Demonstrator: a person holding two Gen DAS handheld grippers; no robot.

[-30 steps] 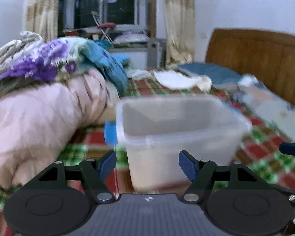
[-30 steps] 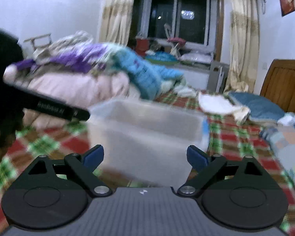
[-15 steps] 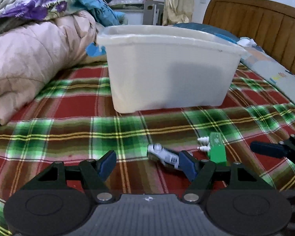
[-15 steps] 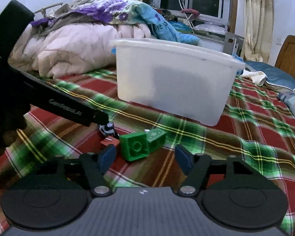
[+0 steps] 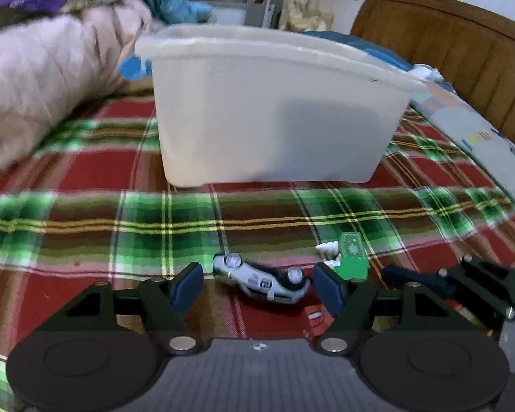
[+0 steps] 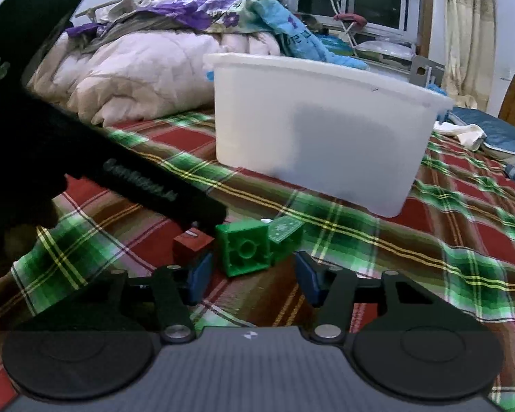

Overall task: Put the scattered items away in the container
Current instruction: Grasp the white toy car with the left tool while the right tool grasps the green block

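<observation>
In the left wrist view, the left gripper [image 5: 257,283] fills the bottom of the frame, its fingers [image 5: 187,286] spread wide on either side of a silver toy car [image 5: 261,281] that lies tipped on its side on the plaid bedspread [image 5: 86,219]; the pads do not touch it. A small red block [image 5: 315,316] shows just below the car by the right finger, and a green block [image 5: 353,255] with white pegs lies a little to the right of centre. The right gripper's dark finger [image 5: 412,278] reaches in from the lower right, near that green block. The white bin [image 5: 274,110] stands in the middle of the frame, beyond the toys, with a pink quilt [image 5: 37,79] at upper left and a wooden headboard [image 5: 446,41] at upper right. In the right wrist view, the right gripper [image 6: 254,276] sits at the bottom, and its jaws have just been closing; a green block [image 6: 245,249] stands just beyond the tips, between their lines, but untouched. A second green block [image 6: 286,237] touches it on the right, a red block [image 6: 190,243] lies on the left. The left gripper [image 6: 96,158] crosses from the upper left. The bin [image 6: 319,137] stands at centre right.
</observation>
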